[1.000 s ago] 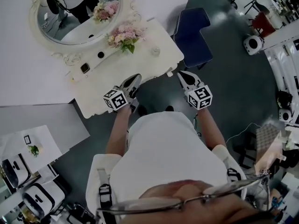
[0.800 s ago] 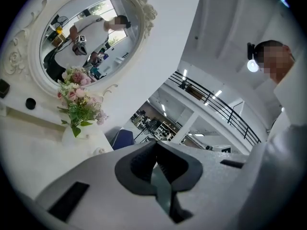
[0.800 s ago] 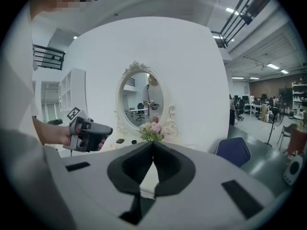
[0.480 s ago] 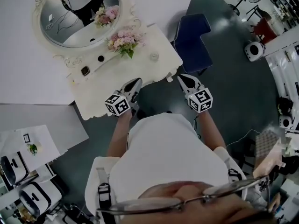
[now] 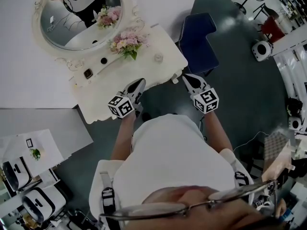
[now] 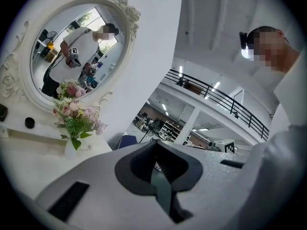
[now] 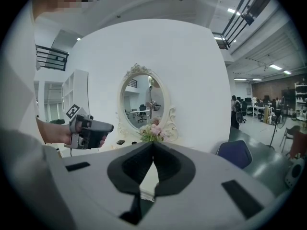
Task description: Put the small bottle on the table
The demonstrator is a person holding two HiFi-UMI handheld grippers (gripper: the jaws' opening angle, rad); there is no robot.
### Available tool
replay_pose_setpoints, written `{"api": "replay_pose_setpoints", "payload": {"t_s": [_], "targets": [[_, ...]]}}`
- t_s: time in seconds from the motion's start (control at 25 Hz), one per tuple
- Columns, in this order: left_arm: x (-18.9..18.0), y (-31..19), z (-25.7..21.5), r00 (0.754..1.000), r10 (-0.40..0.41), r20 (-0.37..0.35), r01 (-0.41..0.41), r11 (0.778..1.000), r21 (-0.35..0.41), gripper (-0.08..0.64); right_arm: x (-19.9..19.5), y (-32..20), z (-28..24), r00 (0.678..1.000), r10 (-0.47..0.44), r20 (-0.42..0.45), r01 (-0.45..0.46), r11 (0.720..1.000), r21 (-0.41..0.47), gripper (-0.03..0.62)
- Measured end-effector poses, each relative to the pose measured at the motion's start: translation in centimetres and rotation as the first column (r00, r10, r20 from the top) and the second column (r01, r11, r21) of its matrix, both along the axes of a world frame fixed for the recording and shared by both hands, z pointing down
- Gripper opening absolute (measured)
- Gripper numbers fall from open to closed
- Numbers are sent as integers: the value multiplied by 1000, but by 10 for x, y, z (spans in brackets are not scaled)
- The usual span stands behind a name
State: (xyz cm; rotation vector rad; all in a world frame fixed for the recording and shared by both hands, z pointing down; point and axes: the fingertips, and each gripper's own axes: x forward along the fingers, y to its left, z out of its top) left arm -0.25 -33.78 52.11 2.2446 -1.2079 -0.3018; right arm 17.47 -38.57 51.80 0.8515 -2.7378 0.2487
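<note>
The left tool (image 5: 139, 82) and right tool (image 5: 186, 77) were both closed tight and empty, and what seemed to be the small bottle (image 5: 158, 58), likely light, slick and breakable, stood on the bench (image 5: 108, 86) ahead between them, best pinched gently round its body.

In the mirror (image 5: 72, 23) above the table (image 5: 98, 97), the person's reflection now shows more white top, less dark trousers
</note>
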Motion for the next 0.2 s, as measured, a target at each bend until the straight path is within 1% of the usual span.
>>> {"api": "replay_pose_setpoints", "payload": {"t_s": [0.2], "targets": [[-3,1,3,1000,-2,-1,2,1000,-9,3,-4,-2,0,1000,2,-1,-2,1000,4,6]]}}
